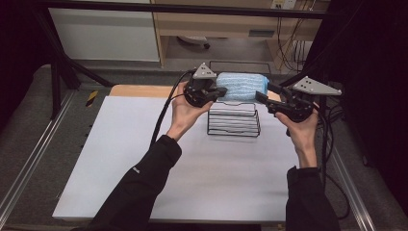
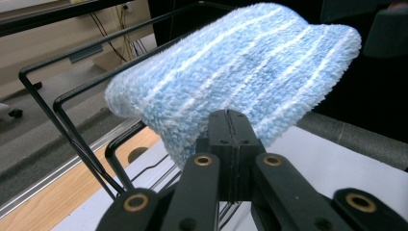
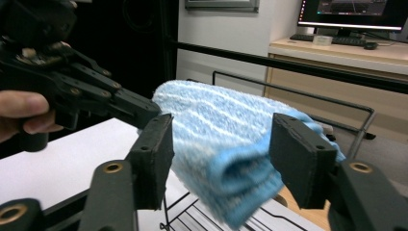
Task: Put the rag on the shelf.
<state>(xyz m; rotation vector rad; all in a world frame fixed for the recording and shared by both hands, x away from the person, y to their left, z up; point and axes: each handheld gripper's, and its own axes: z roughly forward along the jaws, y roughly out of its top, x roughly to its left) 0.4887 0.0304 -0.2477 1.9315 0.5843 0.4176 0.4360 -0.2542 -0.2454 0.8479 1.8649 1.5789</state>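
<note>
A folded fluffy blue towel (image 1: 238, 86) with white stripes lies across the top of a black wire rack (image 1: 233, 126) at the far middle of the table. My left gripper (image 1: 220, 92) is at the towel's left end, with its jaws shut and pinching the near edge of the towel (image 2: 231, 62). The left gripper's closed tips (image 2: 230, 118) sit just under the pile. My right gripper (image 1: 262, 97) is at the towel's right end. In the right gripper view its pads stand apart on either side of the towel's folded end (image 3: 226, 159) without pressing it, and the left gripper (image 3: 144, 109) shows across the towel.
The rack stands on a white sheet (image 1: 192, 173) that covers the table, and a strip of bare wood (image 1: 139, 90) shows behind it. A metal rail (image 1: 33, 159) runs along the left side. Cables hang at the right (image 1: 332, 130). A desk with a monitor (image 3: 356, 9) stands beyond.
</note>
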